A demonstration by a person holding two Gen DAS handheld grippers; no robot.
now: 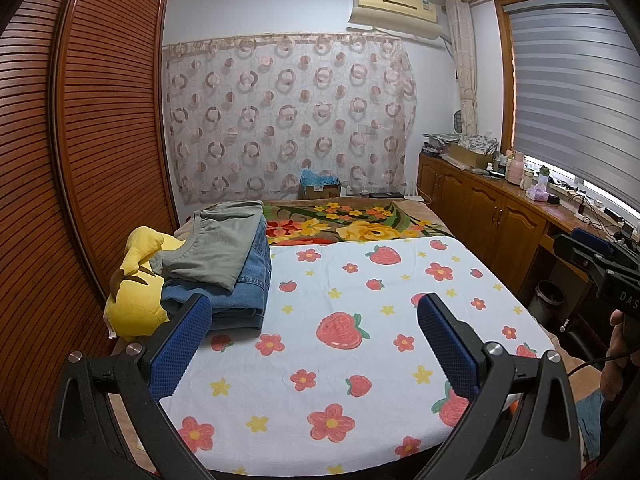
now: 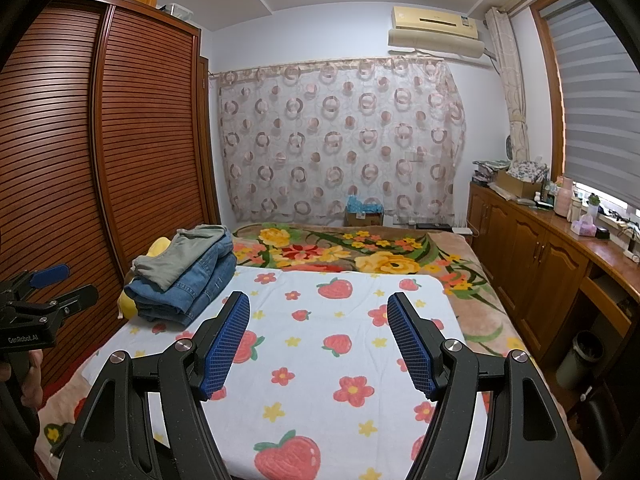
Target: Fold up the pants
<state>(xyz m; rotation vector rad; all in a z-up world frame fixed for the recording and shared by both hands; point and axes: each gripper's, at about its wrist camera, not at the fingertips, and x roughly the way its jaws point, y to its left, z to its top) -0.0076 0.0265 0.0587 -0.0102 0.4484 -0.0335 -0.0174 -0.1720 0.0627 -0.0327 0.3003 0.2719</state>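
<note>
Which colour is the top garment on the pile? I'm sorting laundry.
Grey-green; the top garment lies over blue jeans, clearest in the left wrist view.

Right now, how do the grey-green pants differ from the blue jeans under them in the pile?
The grey-green pants are thin, plain cloth; the blue jeans are thick denim with visible seams. The grey-green pants lie on top, with loose, uneven edges; the blue jeans lie below, in several stacked layers, directly on the strawberry towel. Both are folded and rest beside the yellow plush toy, untouched by either gripper.
</note>
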